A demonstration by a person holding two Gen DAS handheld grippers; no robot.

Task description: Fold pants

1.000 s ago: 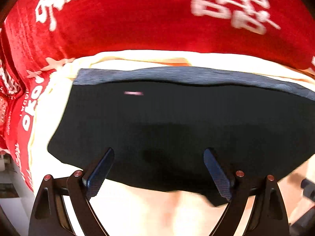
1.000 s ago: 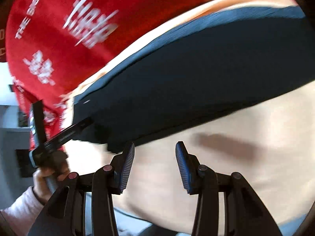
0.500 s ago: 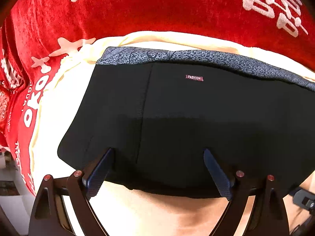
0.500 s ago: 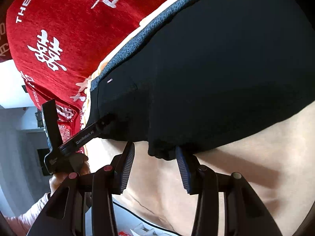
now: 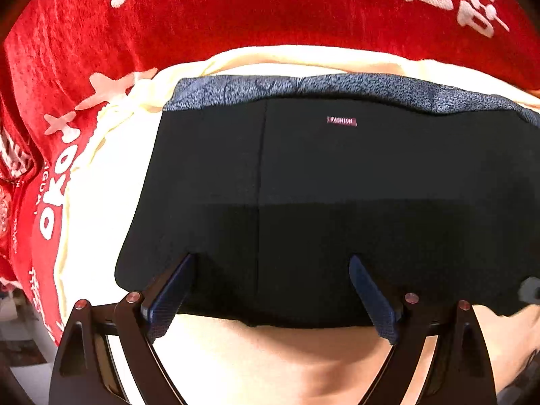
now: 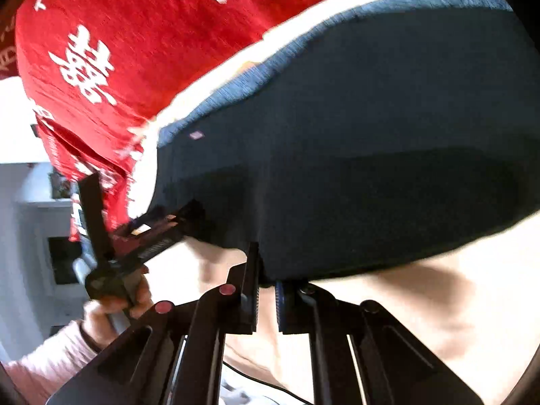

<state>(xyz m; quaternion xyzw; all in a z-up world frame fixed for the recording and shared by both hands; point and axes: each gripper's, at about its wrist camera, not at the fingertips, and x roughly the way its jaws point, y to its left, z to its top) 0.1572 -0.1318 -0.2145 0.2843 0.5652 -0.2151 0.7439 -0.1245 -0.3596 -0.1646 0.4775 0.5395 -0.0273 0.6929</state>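
Black pants (image 5: 337,202) flat on cream sheet (image 5: 101,175), below red blanket (image 5: 270,10). R gripper (image 6: 266,298) pinched on near hem; L gripper (image 5: 270,290) spread wide over same hem. Clamp L before lifting, then raise both level twd waistband (image 5: 337,87).

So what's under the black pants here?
The black pants lie on a cream sheet, with red printed fabric beyond it. Whatever lies directly beneath the pants is covered.

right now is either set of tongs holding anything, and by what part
The right tongs are shut on the near hem edge of the black pants. The left tongs stand open over the same edge, gripping nothing.
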